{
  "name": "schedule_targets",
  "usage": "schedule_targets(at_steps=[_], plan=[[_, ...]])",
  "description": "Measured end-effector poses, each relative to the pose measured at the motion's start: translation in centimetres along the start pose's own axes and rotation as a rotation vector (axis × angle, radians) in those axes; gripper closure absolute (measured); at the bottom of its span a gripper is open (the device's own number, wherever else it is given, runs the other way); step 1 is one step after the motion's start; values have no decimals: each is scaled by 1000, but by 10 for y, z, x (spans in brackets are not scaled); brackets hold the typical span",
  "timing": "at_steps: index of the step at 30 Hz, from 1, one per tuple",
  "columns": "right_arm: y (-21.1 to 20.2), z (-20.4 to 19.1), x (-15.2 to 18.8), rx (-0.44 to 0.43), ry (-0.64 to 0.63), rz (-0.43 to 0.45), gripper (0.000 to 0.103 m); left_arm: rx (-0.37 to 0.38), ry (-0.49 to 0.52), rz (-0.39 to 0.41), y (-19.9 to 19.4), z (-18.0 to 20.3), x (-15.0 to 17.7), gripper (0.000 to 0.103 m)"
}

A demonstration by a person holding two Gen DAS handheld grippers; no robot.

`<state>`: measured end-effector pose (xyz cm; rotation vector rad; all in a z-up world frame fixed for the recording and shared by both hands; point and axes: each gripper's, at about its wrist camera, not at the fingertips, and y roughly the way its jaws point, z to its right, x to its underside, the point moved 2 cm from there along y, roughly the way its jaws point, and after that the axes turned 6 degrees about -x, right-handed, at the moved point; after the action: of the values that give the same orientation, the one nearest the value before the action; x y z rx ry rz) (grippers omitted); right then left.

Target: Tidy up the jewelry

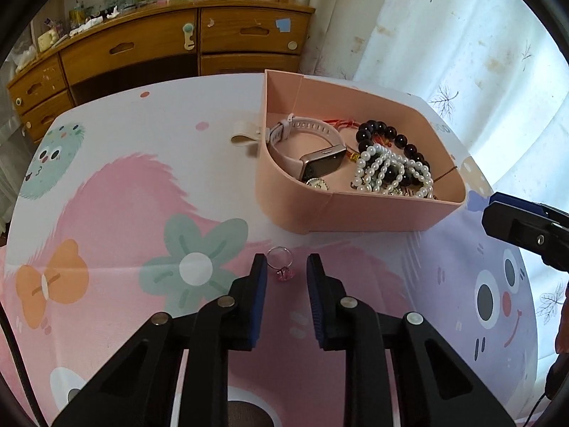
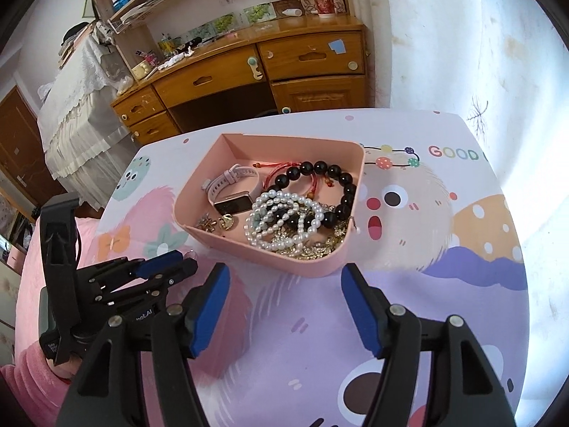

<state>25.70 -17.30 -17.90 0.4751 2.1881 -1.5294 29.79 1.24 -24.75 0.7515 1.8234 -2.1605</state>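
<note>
Jewelry piled in pink tray (image 1: 355, 213), right of centre in left wrist view: pink-strapped watch (image 1: 313, 156) at tray's left side, black bead bracelet (image 1: 387, 135) toward far right, white pearl strands (image 1: 391, 174) heaped over it, red cord (image 1: 346, 124) behind, small gold charm (image 1: 316, 183) against near wall. Strap end of watch hanging out over tray's left wall onto cloth.

1 silver ring with pink stone (image 1: 281, 265) lying loose on cartoon tablecloth (image 1: 106, 195), lower centre of frame, just in front of tray, apart from it. Left gripper (image 1: 286, 267) spread, 2 blue-padded fingers (image 1: 261, 277) flanking ring on either side; ring close to left pad, whether touching cannot tell. Nothing pinched.

Tip of right gripper (image 1: 526, 227) at right edge of same view, beside tray's right corner.

Right wrist view: right gripper (image 2: 284, 281) spread wide at bottom centre, nothing between pads, hovering above cloth just short of pink tray (image 2: 313, 267). Same heap inside tray: watch (image 2: 231, 188) left, black bead bracelet (image 2: 334, 185) upper right, pearl strands (image 2: 281, 220) centre, gold and silver pieces (image 2: 320, 249) along near wall. Left gripper (image 2: 177, 267) at lower left of frame, tips low to cloth near tray's left corner.

Wooden desk (image 2: 256, 67) with drawers across upper frame, floral curtain (image 1: 444, 35) upper right.
</note>
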Motion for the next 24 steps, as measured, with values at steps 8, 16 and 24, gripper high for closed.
schedule_targets(at_steps=[8, 16, 24], plan=[[3, 6, 1, -14, 20, -5, 38, -23, -4, 3, -4, 2, -3, 95], [0, 15, 2, -33, 25, -1, 38, -20, -2, 131, -53, 7, -19, 95], [-6, 27, 3, -52, 19, 2, 38, 3, 1, 269, -85, 23, -53, 95]])
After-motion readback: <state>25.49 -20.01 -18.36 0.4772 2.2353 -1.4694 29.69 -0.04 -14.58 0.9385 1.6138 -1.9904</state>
